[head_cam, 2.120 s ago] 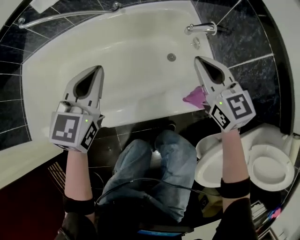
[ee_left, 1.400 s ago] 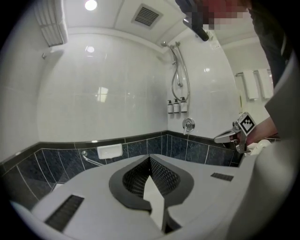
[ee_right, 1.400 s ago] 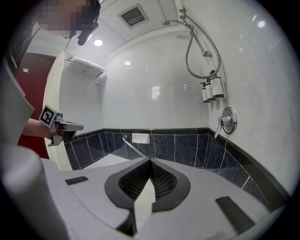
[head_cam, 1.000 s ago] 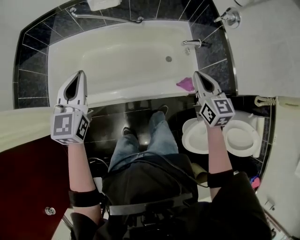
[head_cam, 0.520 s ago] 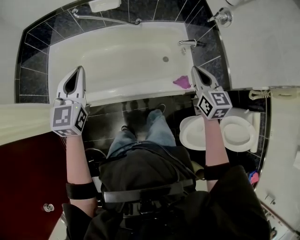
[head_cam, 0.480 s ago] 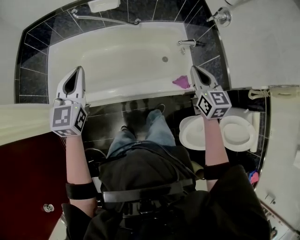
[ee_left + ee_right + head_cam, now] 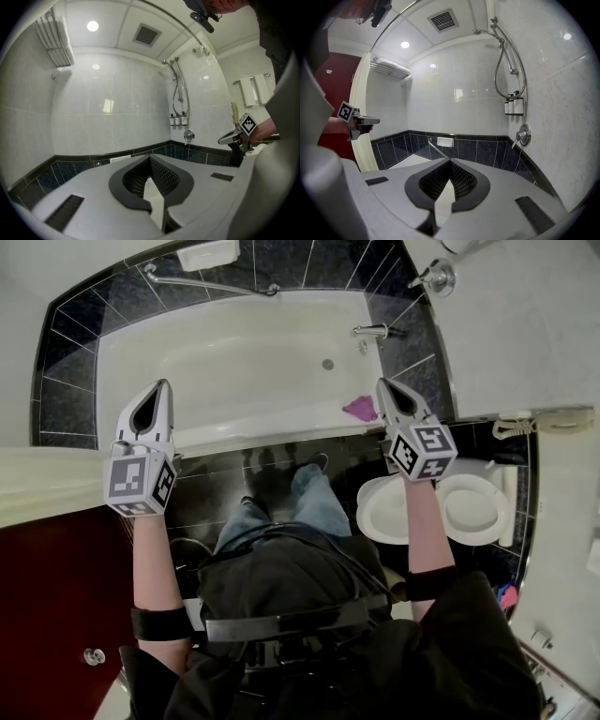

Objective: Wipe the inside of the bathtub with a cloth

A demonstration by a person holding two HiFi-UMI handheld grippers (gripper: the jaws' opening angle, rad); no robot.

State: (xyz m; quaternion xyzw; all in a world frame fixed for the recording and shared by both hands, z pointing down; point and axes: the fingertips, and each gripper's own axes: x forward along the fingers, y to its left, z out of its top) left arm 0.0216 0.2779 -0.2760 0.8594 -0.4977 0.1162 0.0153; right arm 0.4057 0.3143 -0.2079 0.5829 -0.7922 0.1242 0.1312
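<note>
Purple cloth (image 7: 360,409) lies at the bathtub's (image 7: 234,343) near edge, just beside our right gripper (image 7: 382,382), as before; the tub now looks farther below us. In the left gripper view, our left gripper (image 7: 151,158) has its jaws together, empty. In the right gripper view, the jaws likewise meet on nothing.

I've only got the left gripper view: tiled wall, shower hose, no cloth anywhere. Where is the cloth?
Observer: The head view shows a purple cloth at the bathtub's near edge, towards the tap, close beside the right claw.
Operator: Does the right claw have hold of it?
Observer: No. In the right gripper view its jaws are shut with nothing between them.
</note>
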